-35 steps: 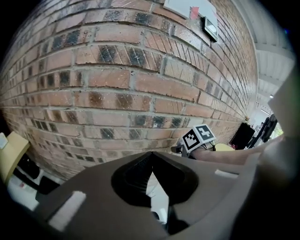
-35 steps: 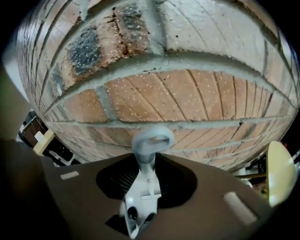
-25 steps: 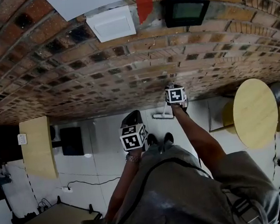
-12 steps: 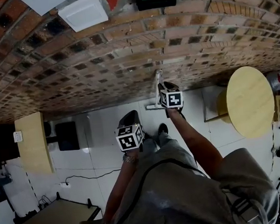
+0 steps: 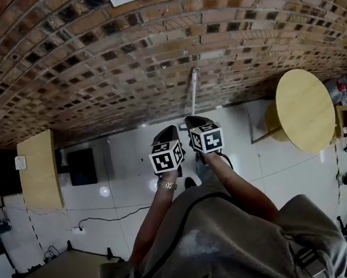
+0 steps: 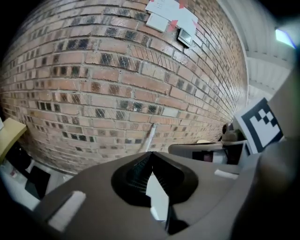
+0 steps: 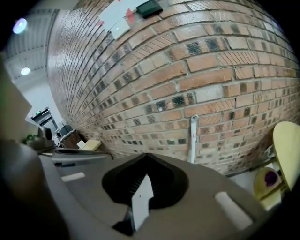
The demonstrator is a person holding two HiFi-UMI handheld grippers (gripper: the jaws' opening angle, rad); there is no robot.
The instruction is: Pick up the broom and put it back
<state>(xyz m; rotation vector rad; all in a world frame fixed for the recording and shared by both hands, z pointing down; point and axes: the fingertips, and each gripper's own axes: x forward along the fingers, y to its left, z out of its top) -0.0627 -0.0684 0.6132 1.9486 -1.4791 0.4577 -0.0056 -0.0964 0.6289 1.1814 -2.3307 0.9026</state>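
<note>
The broom leans upright against the brick wall, its pale handle [image 5: 193, 93] running up from the floor. The same handle [image 6: 150, 135] shows just past my left jaws and, in the right gripper view, as the handle [image 7: 193, 139] to the right of my right jaws. My left gripper [image 5: 168, 131] is shut and holds nothing. Close beside it, my right gripper [image 5: 191, 121] is shut too, jaws met with nothing between them. Both stand a short way back from the broom, apart from it. The broom's head is hidden behind the grippers.
A round yellow table [image 5: 306, 118] stands at the right by the wall. A pale wooden cabinet top [image 5: 39, 171] and a black box [image 5: 81, 166] sit at the left. A cable [image 5: 102, 218] trails over the white tiled floor.
My right gripper was at the broom by the wall; it has drawn back beside the left one, without the broom. The broom stays leaning on the wall.
</note>
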